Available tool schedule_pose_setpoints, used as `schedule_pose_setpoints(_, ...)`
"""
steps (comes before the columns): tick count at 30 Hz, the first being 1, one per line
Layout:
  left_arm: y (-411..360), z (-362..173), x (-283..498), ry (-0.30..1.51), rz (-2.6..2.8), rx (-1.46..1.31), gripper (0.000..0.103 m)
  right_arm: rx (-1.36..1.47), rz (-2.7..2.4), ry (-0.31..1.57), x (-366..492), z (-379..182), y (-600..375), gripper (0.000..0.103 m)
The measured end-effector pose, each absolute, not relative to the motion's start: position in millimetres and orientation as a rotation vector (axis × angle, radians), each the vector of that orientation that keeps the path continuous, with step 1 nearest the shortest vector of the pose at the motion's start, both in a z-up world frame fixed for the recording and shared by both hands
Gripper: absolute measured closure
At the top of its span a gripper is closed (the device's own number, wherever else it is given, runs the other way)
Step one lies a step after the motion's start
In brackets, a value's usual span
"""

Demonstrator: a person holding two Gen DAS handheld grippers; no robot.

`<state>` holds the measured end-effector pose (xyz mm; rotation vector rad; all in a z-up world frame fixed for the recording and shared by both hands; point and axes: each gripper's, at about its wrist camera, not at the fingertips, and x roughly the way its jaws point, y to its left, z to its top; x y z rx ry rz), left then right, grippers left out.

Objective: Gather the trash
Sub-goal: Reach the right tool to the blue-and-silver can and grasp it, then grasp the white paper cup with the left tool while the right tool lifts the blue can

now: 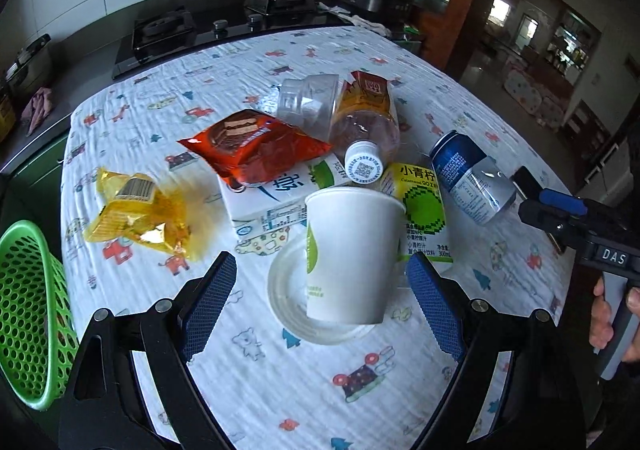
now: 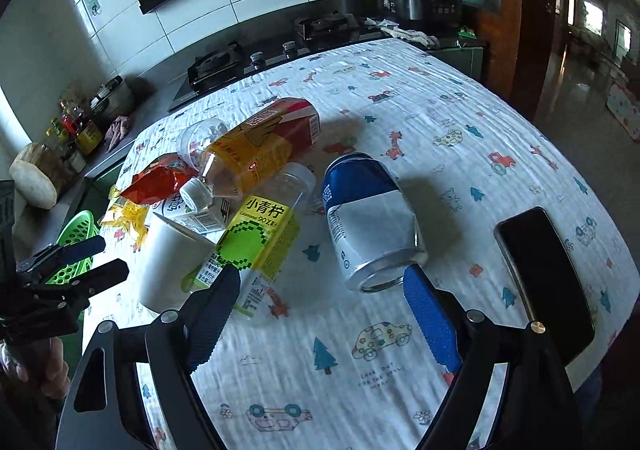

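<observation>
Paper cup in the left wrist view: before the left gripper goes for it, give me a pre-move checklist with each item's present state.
1. Left gripper jaws open wide enough for the paper cup: ok.
2. Cup between the fingers in view, pads not yet touching: ok.
3. Cup upright on the white plastic lid; lid may come along: cannot tell.
4. Green basket within view at table's left edge, for the drop: ok.
5. Right gripper open, empty, beside the blue can, clear of the cup: ok.
6. Black phone on the table, not trash, to be left: ok.
</observation>
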<state>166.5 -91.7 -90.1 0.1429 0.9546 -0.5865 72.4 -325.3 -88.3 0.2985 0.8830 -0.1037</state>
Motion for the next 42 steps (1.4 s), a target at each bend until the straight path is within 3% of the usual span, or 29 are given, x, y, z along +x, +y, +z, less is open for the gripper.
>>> schedule_pose_setpoints(11, -128, -117, 191, 1.034, -0.620, 0.172, 0.018, 0.282, -0.107, 0.906, 87, -95, -345, 0.023)
schedule_pose_setpoints(14, -129, -120, 193, 1.047, -0.638, 0.159, 0.029, 0.260, -0.097, 0.925, 100, -100, -348, 0.026)
schedule_pose_setpoints(21, -134, -126, 196, 1.065, -0.647, 0.164, 0.031, 0.188, -0.068, 0.995, 133, -117, -355, 0.028)
schedule_pose_setpoints(22, -134, -126, 196, 1.065, -0.651, 0.164, 0.036, 0.174, -0.066, 1.004, 137, -119, -356, 0.028)
schedule_pose_setpoints(26, -134, -125, 193, 1.056, -0.661, 0.158, 0.038, 0.150, -0.050, 1.049, 152, -131, -360, 0.028)
schedule_pose_setpoints(42, -94, -90, 167, 0.968, -0.650, 0.102, 0.040, 0.118, -0.031, 1.116, 177, -152, -363, 0.032)
